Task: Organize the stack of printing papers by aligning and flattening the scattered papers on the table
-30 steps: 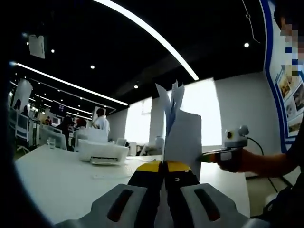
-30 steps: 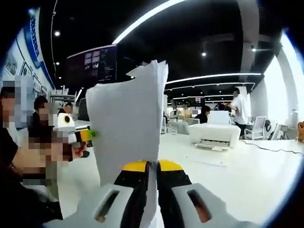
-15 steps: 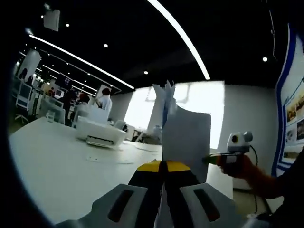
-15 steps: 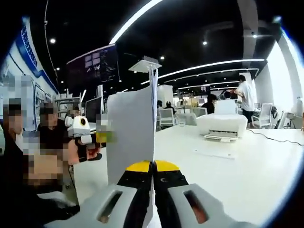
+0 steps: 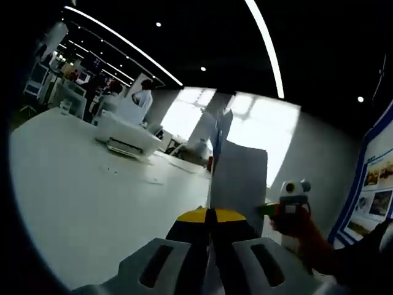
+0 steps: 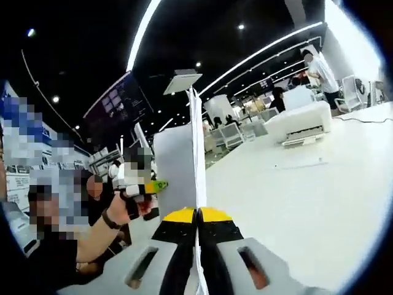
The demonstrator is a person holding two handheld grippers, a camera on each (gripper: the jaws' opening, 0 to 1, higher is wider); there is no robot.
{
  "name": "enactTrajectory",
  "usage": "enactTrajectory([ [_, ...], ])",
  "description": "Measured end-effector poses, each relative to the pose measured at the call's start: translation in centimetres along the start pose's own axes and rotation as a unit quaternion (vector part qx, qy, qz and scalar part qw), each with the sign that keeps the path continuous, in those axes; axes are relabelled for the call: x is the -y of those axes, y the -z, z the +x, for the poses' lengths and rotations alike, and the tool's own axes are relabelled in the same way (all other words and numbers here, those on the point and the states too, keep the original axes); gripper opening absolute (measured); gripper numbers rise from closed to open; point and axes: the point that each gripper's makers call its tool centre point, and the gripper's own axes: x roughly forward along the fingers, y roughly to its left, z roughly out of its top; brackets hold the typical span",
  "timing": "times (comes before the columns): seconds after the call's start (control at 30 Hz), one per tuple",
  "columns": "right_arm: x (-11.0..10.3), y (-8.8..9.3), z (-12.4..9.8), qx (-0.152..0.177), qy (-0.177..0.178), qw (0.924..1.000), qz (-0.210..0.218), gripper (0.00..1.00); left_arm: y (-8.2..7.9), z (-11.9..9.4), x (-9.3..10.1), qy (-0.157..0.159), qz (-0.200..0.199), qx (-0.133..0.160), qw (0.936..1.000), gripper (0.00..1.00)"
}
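A stack of white printing papers (image 5: 238,175) stands on edge above the white table (image 5: 80,203), held from two sides. My left gripper (image 5: 212,216) is shut on one edge of the stack, its yellow-tipped jaws pressed together on the sheets. My right gripper (image 6: 197,216) is shut on the opposite edge, where the papers (image 6: 178,172) rise nearly edge-on from between the jaws. The sheet tops fan apart slightly. In the left gripper view, the right gripper (image 5: 270,209) shows beyond the papers in a hand. In the right gripper view, the left gripper (image 6: 153,185) shows held by a hand.
A white printer (image 5: 126,134) sits further back on the table, also visible as the printer (image 6: 302,124) in the right gripper view. A loose sheet (image 5: 147,179) lies flat near it. People stand and sit in the office behind. A poster wall (image 5: 371,184) is at right.
Both views have rolled and tilted as the hands turned with the stack. The papers now appear more edge-on in the right gripper view. Both grips are unchanged.
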Motion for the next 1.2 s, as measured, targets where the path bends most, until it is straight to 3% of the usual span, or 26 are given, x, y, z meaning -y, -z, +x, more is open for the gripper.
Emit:
enactTrajectory([
  [0.13, 2.6, 0.2, 0.2, 0.004, 0.017, 0.9983, 0.056, 0.0, 0.6, 0.7, -1.4, -0.002, -0.046, -0.015, 0.9988, 0.06],
  [0.27, 4.4, 0.8, 1.0, -0.006, 0.025, 0.9959, 0.087, 0.0, 1.6, 1.8, -3.8, -0.024, -0.053, -0.033, 0.9978, 0.06],
  [0.5, 8.3, 3.5, 2.9, -0.037, 0.092, 0.9944, 0.035, 0.0, 4.1, 3.5, -7.8, -0.06, -0.038, -0.036, 0.9968, 0.06],
  [0.7, 12.0, 5.3, 4.6, -0.042, 0.115, 0.9922, 0.026, 0.0, 6.7, 3.9, -10.8, -0.097, -0.022, -0.047, 0.9939, 0.06],
  [0.93, 14.6, 6.6, 5.4, -0.04, 0.132, 0.9904, 0.008, 0.0, 7.9, 4.7, -11.8, -0.128, 0.061, -0.061, 0.9881, 0.06],
  [1.2, 15.0, 7.6, 6.1, -0.042, 0.162, 0.9847, -0.048, 0.0, 9.4, 5.2, -13.2, -0.151, 0.092, -0.074, 0.9814, 0.06],
])
